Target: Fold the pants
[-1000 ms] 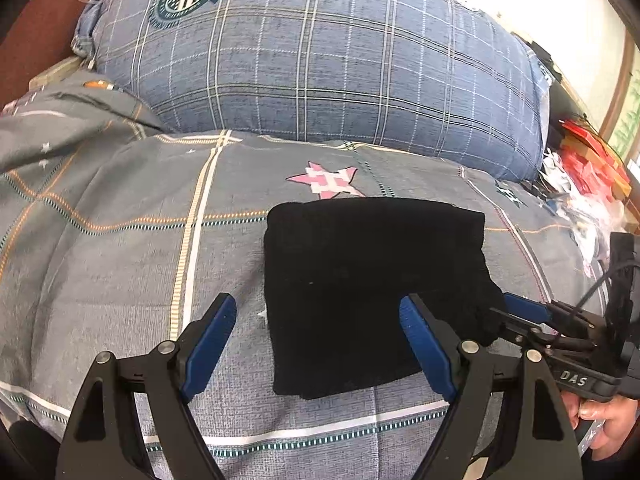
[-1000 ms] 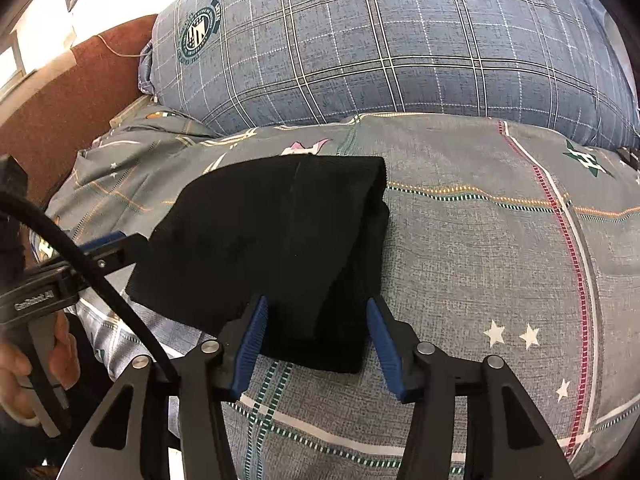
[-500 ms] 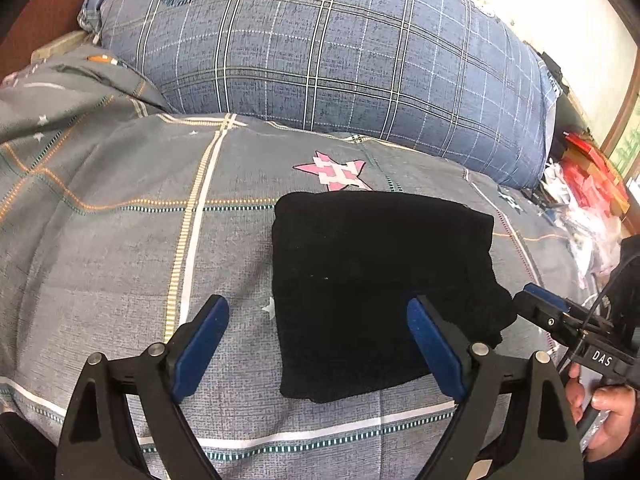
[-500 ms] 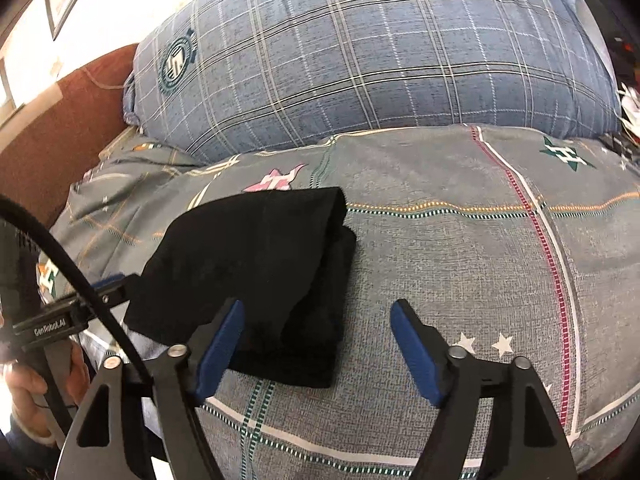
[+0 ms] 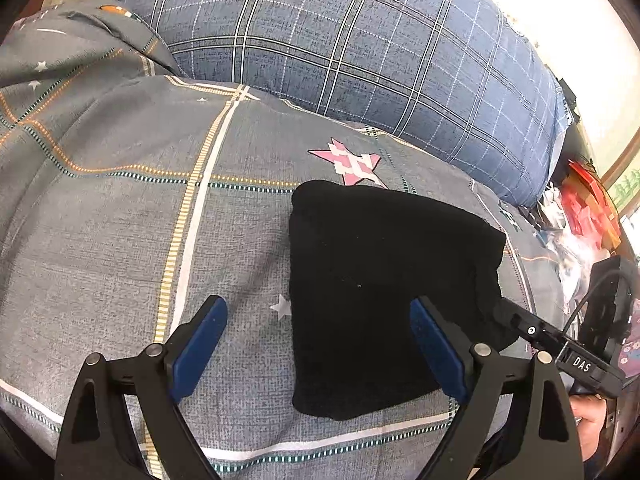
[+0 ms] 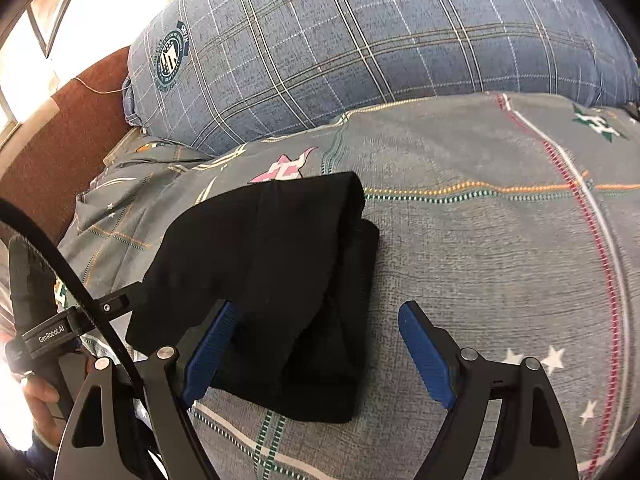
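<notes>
Pillow (image 5: 360, 52) behind folded pants (image 5: 384, 292)

One pants (image 5: 384, 280) bundle is lying on one quilt (image 5: 120, 240); one pillow (image 5: 360, 60) is sitting behind; two grippers, left (image 5: 318, 344) and right (image 6: 320, 356), are hovering.

My left camera looks steeply down along my fingers (image 5: 200, 336), close over the bed (image 5: 120, 240); my right does likewise. Both share the black pants (image 5: 384, 288) and blue pillow (image 6: 380, 40).
</notes>
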Demonstrator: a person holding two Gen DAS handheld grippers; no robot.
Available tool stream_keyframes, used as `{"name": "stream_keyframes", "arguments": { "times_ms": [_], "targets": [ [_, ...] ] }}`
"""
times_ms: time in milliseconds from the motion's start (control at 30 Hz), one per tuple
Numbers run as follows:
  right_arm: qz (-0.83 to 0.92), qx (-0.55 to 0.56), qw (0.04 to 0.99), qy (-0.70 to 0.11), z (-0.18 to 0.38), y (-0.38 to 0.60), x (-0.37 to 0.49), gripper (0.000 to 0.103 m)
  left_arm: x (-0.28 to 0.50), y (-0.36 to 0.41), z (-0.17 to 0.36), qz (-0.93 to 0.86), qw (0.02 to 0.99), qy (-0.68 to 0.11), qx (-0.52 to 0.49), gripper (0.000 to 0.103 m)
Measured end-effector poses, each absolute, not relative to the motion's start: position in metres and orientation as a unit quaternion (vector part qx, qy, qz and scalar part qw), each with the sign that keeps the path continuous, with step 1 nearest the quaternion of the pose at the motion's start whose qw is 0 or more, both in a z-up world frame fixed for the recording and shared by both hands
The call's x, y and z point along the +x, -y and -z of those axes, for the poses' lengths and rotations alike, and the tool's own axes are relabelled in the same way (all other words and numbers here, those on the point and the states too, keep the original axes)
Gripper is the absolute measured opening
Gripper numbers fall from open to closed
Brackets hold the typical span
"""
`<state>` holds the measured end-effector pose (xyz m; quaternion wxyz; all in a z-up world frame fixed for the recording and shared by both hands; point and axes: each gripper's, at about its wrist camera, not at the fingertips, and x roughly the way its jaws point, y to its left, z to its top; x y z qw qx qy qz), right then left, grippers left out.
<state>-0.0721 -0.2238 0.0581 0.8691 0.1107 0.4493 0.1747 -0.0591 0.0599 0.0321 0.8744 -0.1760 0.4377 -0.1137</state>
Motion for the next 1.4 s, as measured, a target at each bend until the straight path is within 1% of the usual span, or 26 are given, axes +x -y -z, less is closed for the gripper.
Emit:
{"name": "stream_keyframes", "arguments": {
  "times_ms": [367,600,633,700,800,1033,1200,1400],
  "targets": [
    [-0.188,0.130,0.857,-0.462,-0.043,0.222,-0.064,0.090,-0.042,-0.052,-0.015,0.124,0.862,-0.454,-0.189,0.095],
    [-0.196,0.112,0.860,-0.458,-0.041,0.212,-0.061,0.091,-0.036,-0.045,-0.012,0.129,0.862,-0.454,-0.185,0.098],
    [-0.198,0.106,0.861,-0.457,-0.041,0.209,-0.062,0.091,-0.036,-0.044,-0.011,0.130,0.861,-0.455,-0.186,0.098],
    [-0.200,0.093,0.865,-0.450,-0.042,0.205,-0.064,0.083,-0.035,-0.042,-0.010,0.130,0.862,-0.454,-0.184,0.099],
    [-0.194,0.091,0.869,-0.445,-0.041,0.204,-0.066,0.081,-0.035,-0.037,-0.010,0.132,0.864,-0.453,-0.175,0.099],
    [-0.190,0.094,0.871,-0.442,-0.041,0.204,-0.068,0.079,-0.034,-0.025,-0.011,0.134,0.866,-0.452,-0.163,0.099],
    [-0.188,0.090,0.874,-0.438,-0.043,0.201,-0.070,0.075,-0.035,-0.019,-0.012,0.140,0.868,-0.451,-0.158,0.099],
    [-0.186,0.090,0.873,-0.441,-0.044,0.201,-0.071,0.075,-0.040,-0.010,-0.013,0.144,0.868,-0.452,-0.146,0.099]
  ]
}}
